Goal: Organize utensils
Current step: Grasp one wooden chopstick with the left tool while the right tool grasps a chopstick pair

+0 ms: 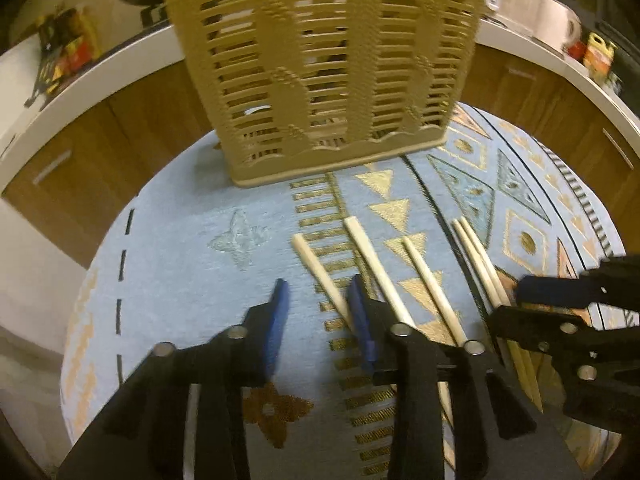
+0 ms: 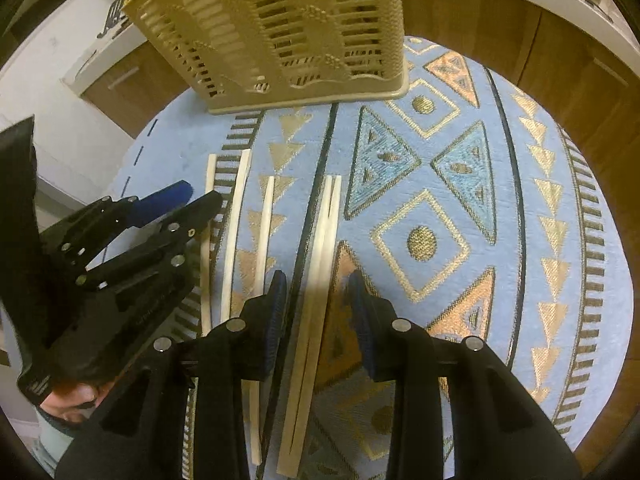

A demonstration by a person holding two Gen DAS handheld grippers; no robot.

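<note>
Several pale wooden chopsticks lie side by side on a round table under a blue patterned cloth point(image 1: 180, 280). My left gripper point(image 1: 319, 286) hovers low over the leftmost chopstick point(image 1: 316, 268), which runs close along the inner side of its right finger; the jaws stand apart and do not press it. My right gripper point(image 2: 317, 278) straddles a joined pair of chopsticks point(image 2: 326, 232), with a gap on both sides. Each gripper shows in the other's view: the right gripper point(image 1: 505, 304) and the left gripper point(image 2: 202, 196). A beige slotted utensil basket point(image 1: 320, 72) point(image 2: 288, 32) stands upright behind the chopsticks.
Two more single chopsticks point(image 1: 372, 256) point(image 1: 430, 284) lie between the grippers. White countertops point(image 1: 100, 76) over wooden cabinet doors point(image 1: 132, 128) curve behind the table, with small packages point(image 1: 68, 52) and white rolls point(image 1: 556, 16) on them. A person's hand point(image 2: 76, 396) holds the left gripper.
</note>
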